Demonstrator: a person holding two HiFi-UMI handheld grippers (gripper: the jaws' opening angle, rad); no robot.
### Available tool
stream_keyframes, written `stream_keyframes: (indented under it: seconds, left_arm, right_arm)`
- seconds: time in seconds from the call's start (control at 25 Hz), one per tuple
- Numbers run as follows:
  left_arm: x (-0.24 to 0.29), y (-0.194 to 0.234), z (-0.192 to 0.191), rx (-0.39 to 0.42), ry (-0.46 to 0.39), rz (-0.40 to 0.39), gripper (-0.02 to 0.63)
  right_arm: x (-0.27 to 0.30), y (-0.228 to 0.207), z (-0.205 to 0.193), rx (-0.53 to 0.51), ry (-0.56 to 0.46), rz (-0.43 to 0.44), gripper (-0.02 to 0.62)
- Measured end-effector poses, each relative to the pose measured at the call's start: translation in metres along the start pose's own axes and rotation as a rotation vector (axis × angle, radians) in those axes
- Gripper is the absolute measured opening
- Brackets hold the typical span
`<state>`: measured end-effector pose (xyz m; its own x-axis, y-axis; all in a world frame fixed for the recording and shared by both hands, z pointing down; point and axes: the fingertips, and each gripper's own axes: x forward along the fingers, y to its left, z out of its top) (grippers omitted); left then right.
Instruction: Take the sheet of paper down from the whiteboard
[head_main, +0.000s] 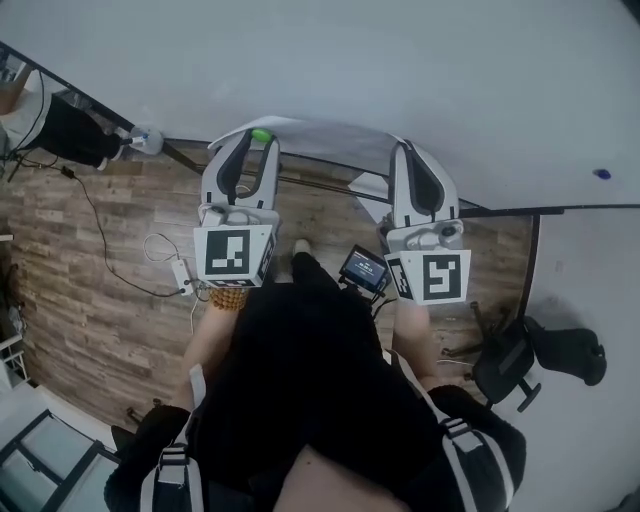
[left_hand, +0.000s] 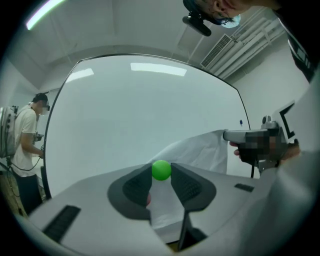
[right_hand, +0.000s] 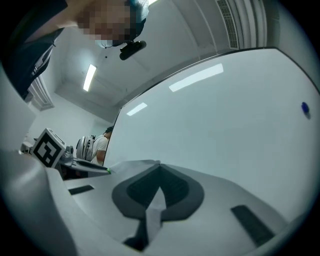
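Head view: sheet of paper (head_main: 320, 132) bows off the whiteboard (head_main: 400, 70) at upper centre, between my left tongs (head_main: 259, 142) and right tongs (head_main: 408, 150)
Left gripper view: tongs held wide, pads pressing a green magnet ball (left_hand: 161, 170); paper hangs below it
Right gripper view: tongs fully closed, pinching the paper's edge
Handling: I judge it light, limp, tearable; grip near the edges
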<state>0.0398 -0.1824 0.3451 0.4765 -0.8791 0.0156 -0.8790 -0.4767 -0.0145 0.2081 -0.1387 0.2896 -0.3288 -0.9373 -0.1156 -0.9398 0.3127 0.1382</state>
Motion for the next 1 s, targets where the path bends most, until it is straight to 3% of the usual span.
stream_keyframes:
  seconds: [0.32,0.68,1.0]
  left_arm:
    - [-0.032,0.020,0.020,-0.011,-0.045,-0.069,0.124]
    - [-0.096,0.051,0.035,-0.048,-0.116,-0.070,0.125]
    - [-0.132,0.065,0.033,-0.017,-0.130,-0.040,0.125]
  right_arm:
    - [0.016,0.051,0.005,-0.068,0.042,-0.079,-0.005]
    - [0.016,0.138,0.004,-0.147,0.110,-0.090,-0.005]
    - [0.007,0.176,0.007,-0.145,0.110,-0.138,-0.005]
